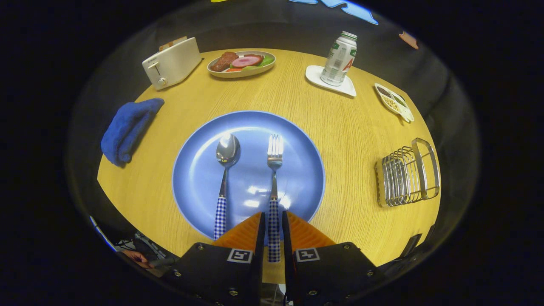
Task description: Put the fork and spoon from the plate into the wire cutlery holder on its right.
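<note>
On the plate (pixel 204 170) both pieces wait; gripper (pixel 272 221) clamps the fork (pixel 274 178) by its handle, spoon (pixel 225 170) untouched, wire cutlery holder (pixel 406 174) empty.

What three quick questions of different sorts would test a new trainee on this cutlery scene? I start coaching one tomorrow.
1. True or false: the spoon already stands in the wire cutlery holder.
2. Which handle lies between the fingers of the gripper? A) the fork B) the spoon C) neither
3. Fill in: both utensils lie on the blue ___.

Key:
1. False; it lies on the plate, left of the fork.
2. A; the fingers sit close on either side of the fork's checked handle.
3. plate
</note>
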`<move>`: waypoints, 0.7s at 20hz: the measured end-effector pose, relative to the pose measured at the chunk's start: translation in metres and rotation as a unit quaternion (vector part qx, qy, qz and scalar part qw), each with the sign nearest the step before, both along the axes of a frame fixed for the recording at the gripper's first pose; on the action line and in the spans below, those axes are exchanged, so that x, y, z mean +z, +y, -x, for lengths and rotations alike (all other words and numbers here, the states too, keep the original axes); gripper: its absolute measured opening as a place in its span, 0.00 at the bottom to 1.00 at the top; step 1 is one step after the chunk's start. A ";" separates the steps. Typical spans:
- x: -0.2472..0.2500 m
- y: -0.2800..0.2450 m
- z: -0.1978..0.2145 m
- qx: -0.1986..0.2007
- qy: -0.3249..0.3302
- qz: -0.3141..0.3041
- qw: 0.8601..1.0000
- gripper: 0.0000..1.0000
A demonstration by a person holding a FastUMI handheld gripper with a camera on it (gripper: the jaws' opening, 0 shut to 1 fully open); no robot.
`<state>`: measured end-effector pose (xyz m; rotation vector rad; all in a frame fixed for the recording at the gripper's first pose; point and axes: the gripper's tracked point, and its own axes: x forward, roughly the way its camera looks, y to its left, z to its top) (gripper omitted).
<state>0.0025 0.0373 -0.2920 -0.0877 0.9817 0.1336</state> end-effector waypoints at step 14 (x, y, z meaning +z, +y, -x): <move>0.033 -0.029 0.007 0.080 0.047 0.025 0.995 0.03</move>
